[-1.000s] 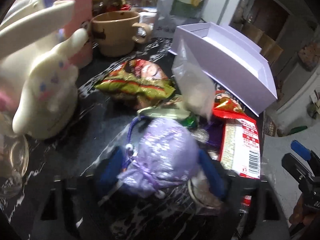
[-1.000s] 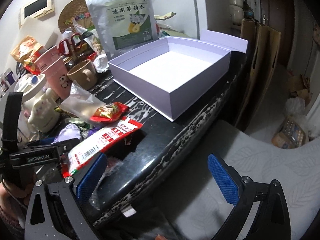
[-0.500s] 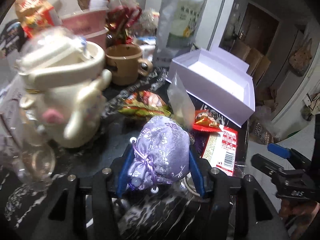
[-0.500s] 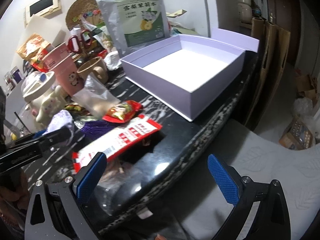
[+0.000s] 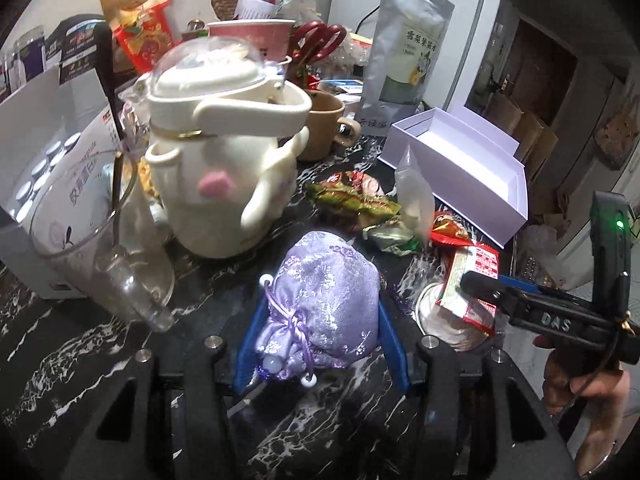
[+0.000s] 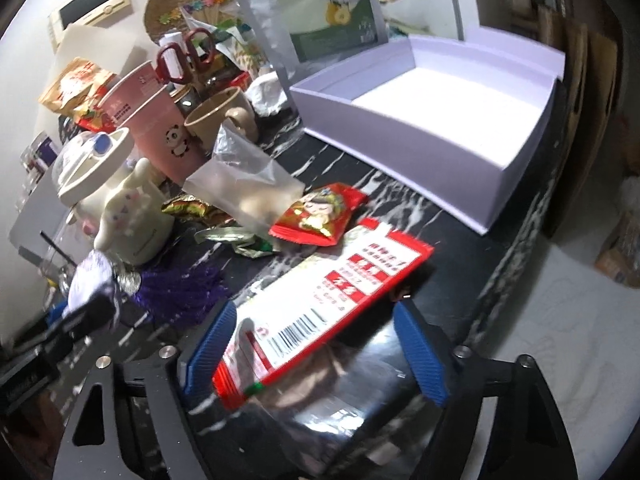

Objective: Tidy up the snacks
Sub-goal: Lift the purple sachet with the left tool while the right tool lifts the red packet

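Observation:
My left gripper [image 5: 322,314] is shut on a lilac satin drawstring pouch [image 5: 328,292], held a little above the black marble table [image 5: 72,344]. My right gripper [image 6: 316,346] straddles the near end of a long red-and-white barcoded snack packet [image 6: 340,288]. Its jaws are closing and the right pad [image 6: 420,352] stands clear of the packet. In the left wrist view the right gripper [image 5: 472,282] reaches in over that packet [image 5: 476,276]. An open lilac box [image 6: 420,176] stands empty at the back right, and its wall [image 5: 472,200] shows in the left wrist view too.
A small red packet [image 6: 320,216], a clear plastic bag [image 6: 244,184] and green-gold wrappers [image 5: 352,196] lie between the grippers and the box. A cream bunny pot [image 5: 224,168], a glass cup [image 5: 100,248], a tan mug [image 5: 324,128] and a tall silver pouch [image 5: 408,52] crowd the back left. The table's edge [image 6: 520,248] runs close on the right.
The left gripper closed on the pouch, then rose and drew back with it. The right gripper came left and down over the red-and-white packet, and its jaws narrowed.

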{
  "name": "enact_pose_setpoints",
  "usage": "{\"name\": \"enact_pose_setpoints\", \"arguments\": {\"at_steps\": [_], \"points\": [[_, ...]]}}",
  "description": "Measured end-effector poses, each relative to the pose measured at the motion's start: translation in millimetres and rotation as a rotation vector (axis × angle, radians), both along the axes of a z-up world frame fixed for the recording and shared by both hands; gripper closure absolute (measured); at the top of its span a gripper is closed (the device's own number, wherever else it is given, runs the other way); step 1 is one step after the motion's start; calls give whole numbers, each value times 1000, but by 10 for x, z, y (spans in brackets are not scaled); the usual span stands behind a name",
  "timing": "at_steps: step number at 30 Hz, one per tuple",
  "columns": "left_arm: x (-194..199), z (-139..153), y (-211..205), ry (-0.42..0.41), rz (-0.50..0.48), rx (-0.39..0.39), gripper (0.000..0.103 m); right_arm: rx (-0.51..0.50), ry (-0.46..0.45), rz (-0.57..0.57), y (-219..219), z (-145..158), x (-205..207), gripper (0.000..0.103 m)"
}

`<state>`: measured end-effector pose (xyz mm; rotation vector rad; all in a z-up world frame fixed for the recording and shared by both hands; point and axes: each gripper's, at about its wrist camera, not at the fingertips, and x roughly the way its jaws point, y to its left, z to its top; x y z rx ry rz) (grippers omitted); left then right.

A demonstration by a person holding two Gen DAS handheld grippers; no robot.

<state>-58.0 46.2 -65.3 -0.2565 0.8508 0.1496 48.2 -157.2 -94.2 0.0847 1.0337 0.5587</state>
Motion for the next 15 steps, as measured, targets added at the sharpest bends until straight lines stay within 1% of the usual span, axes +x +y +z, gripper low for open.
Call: {"name": "enact_pose_setpoints", "arguments": {"at_steps": [1, 2, 5, 7, 10, 12, 15], "points": [[1, -16, 3, 2, -2, -1, 51, 10, 16, 1, 24, -31, 21, 31], [4, -25, 9, 3, -6, -3, 51, 18, 28, -1, 43, -57, 37, 32], [21, -43, 6, 8, -18, -9, 51, 65, 70, -14, 66, -128, 91, 44], [12, -45, 9, 9, -26, -10, 51, 87, 81, -26, 61, -139, 118, 65], [34, -44, 2, 11, -36, -18, 51, 136, 72, -47, 20, -124, 128, 81], [31, -22, -4, 4, -42, -22, 51, 170, 72, -51, -6, -107, 125, 86], [15, 42, -25, -16, -50, -18, 51, 204, 77, -65, -58, -70, 114, 90]]}}
